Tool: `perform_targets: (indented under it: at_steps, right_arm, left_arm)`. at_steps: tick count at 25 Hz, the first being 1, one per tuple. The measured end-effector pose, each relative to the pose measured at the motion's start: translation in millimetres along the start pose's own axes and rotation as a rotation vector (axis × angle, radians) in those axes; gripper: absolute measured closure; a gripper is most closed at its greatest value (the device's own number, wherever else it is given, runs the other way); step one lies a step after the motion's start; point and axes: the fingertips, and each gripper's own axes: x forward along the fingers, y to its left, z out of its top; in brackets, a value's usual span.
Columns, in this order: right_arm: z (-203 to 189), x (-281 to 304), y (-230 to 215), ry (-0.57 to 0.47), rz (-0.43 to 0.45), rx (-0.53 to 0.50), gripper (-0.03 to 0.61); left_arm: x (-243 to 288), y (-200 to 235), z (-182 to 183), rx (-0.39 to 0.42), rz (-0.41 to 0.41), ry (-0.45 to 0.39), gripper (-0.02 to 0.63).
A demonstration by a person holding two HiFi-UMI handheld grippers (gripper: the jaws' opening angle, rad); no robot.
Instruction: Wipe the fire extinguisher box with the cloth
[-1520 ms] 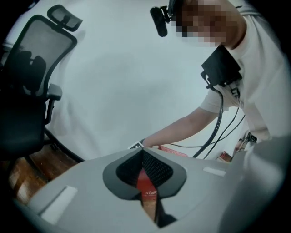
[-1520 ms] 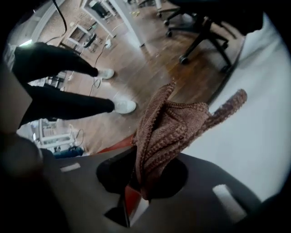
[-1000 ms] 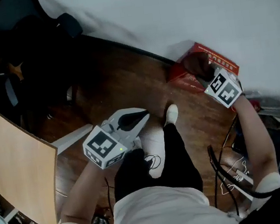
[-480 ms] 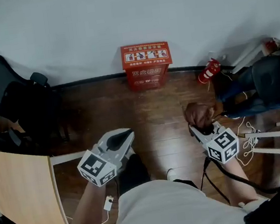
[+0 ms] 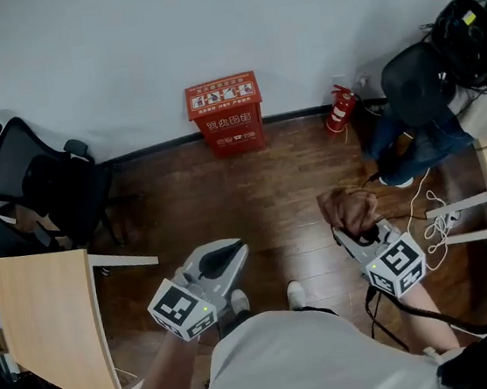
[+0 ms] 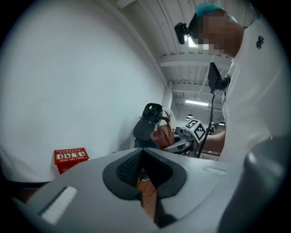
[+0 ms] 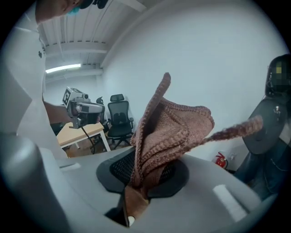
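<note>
The red fire extinguisher box (image 5: 226, 113) stands on the wooden floor against the white wall, far ahead; it also shows small at the left of the left gripper view (image 6: 71, 157). My right gripper (image 5: 359, 226) is shut on a brown knitted cloth (image 5: 348, 207), which bunches up out of the jaws (image 7: 170, 127). Held low at the left, my left gripper (image 5: 230, 254) has its jaws closed together with nothing in them. Both grippers are well short of the box.
A red fire extinguisher (image 5: 338, 109) leans by the wall right of the box. Black office chairs (image 5: 35, 184) stand at the left beside a wooden table (image 5: 46, 323). A seated person (image 5: 425, 96), another table and loose cables (image 5: 428, 228) fill the right.
The view has swung and steadied; the box now sits farther off and slightly left of centre. Both grippers stay low, the right one still holding the cloth.
</note>
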Motion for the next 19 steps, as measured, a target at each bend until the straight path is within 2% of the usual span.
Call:
perform_targets:
  at_steps: [7,12,19]
  right_arm:
    - [22,-12,24,-0.063,0.006,-0.03,0.506]
    - [47,-3,39,-0.085,0.026,-0.072,0.506]
    - [57,2,65,-0.08,0.033,-0.105,0.506]
  left_arm:
    - [-16,-22,27,0.067,0.004,-0.051,0.614]
    - [-33,-22,31,0.069,0.008,-0.068,0.614]
    - [-58,-18,33,0.065,0.012,-0.082,0.614]
